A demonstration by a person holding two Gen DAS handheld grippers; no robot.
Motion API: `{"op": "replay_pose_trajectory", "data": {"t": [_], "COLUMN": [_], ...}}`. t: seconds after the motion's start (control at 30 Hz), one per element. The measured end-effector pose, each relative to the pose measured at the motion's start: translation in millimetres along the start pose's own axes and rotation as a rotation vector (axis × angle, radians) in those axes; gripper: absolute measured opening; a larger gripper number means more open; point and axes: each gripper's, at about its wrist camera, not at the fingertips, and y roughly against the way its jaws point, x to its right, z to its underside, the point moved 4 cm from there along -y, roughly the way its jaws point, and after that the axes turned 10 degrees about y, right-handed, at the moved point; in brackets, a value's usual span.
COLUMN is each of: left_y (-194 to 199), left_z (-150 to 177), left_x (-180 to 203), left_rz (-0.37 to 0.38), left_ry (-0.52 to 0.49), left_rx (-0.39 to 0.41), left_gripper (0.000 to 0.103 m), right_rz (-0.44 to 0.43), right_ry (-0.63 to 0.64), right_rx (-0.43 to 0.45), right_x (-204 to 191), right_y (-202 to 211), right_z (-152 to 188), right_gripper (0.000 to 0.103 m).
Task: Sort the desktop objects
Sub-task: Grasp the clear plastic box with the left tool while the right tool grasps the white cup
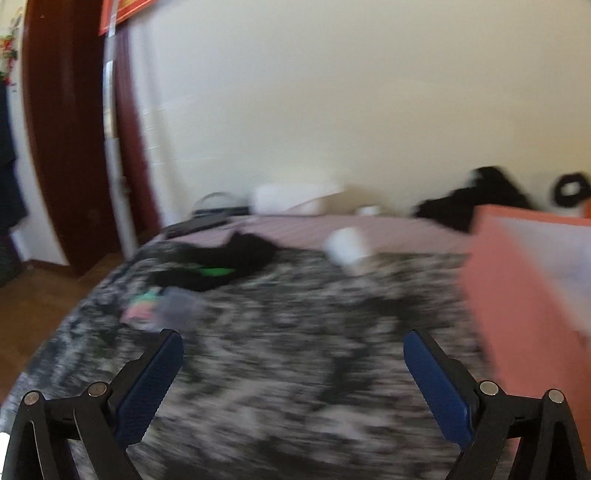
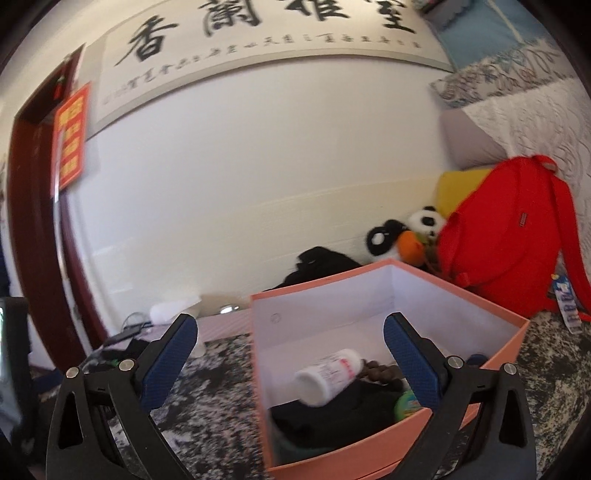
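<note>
Mottled black-and-white cloth (image 1: 280, 354) covers the work surface, which stands against a pale wall hung with a calligraphy scroll (image 2: 258, 33). On the cloth sits the pink box (image 2: 369, 458), open at the top. Inside it lie a white bottle (image 2: 328, 376) on its side, a string of brown beads (image 2: 380, 371), some dark fabric (image 2: 332, 417) and a green round item (image 2: 406, 402).

Outside the box, on the cloth, the blurred left view shows a white cylinder (image 1: 347, 245), a black item with a green patch (image 1: 221, 266) and a small pink and grey packet (image 1: 159, 306); none can be identified further.

Both tools are empty. The right gripper (image 2: 290, 338) hangs over the box's near corner, fingers spread wide. The left gripper (image 1: 293, 349) is over bare cloth, fingers likewise spread, with the box at its right.

Judgement: sorting is partly complete, with several items boxed and at least three loose. A red backpack (image 2: 506, 236) and plush toys (image 2: 410, 232) sit behind.
</note>
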Motion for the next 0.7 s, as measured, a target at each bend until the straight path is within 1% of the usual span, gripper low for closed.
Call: {"op": "replay_pose_trajectory", "data": {"t": [0.07, 0.1, 0.17, 0.2, 0.23, 0.3, 0.37, 0.4, 0.5, 0.53, 0.57, 0.6, 0.63, 0.67, 0.7], "left_y": [-24, -41, -84, -103, -119, -151, -178, -192, -232, -241, -246, -247, -246, -245, -245], "left_z": [-3, -5, -6, -8, -9, -11, -11, -9, 5, 8, 7, 6, 5, 5, 4], "left_x": [-23, -35, -57, -65, -69, -72, -74, -76, -85, -90, -99, -106, -109, -112, -112], "left_rz": [-0.055, -0.083, -0.127, -0.135, -0.138, -0.147, -0.137, -0.128, -0.09, -0.063, -0.006, 0.029, 0.027, 0.024, 0.029], "left_ry": [-0.014, -0.016, -0.004, -0.001, -0.015, -0.058, -0.079, -0.071, 0.007, 0.049, 0.137, 0.203, 0.219, 0.236, 0.238], "left_rx": [0.006, -0.004, -0.06, -0.081, -0.087, -0.088, -0.099, -0.127, -0.277, -0.316, -0.34, -0.346, -0.338, -0.331, -0.325], "left_gripper": [0.099, 0.099, 0.097, 0.095, 0.093, 0.093, 0.093, 0.093, 0.092, 0.09, 0.086, 0.083, 0.075, 0.061, 0.057], "right_rz": [-0.033, -0.044, -0.067, -0.079, -0.09, -0.112, -0.135, -0.144, -0.178, -0.194, -0.219, -0.238, -0.237, -0.235, -0.234], "right_ry": [0.027, 0.044, 0.079, 0.095, 0.109, 0.135, 0.161, 0.174, 0.206, 0.213, 0.212, 0.21, 0.206, 0.201, 0.197], "right_rx": [-0.001, -0.001, -0.002, -0.004, -0.01, -0.022, -0.035, -0.04, -0.058, -0.071, -0.099, -0.13, -0.168, -0.205, -0.243], "right_x": [-16, -24, -42, -50, -59, -76, -93, -101, -127, -137, -147, -157, -166, -174, -183], "right_y": [-1, -2, -5, -7, -12, -21, -31, -36, -67, -82, -102, -124, -151, -179, -206], "right_z": [2, 4, 8, 10, 14, 21, 29, 32, 41, 44, 47, 49, 52, 55, 58], "right_gripper": [0.103, 0.103, 0.103, 0.103, 0.103, 0.103, 0.103, 0.103, 0.103, 0.103, 0.103, 0.103, 0.103, 0.102, 0.102]}}
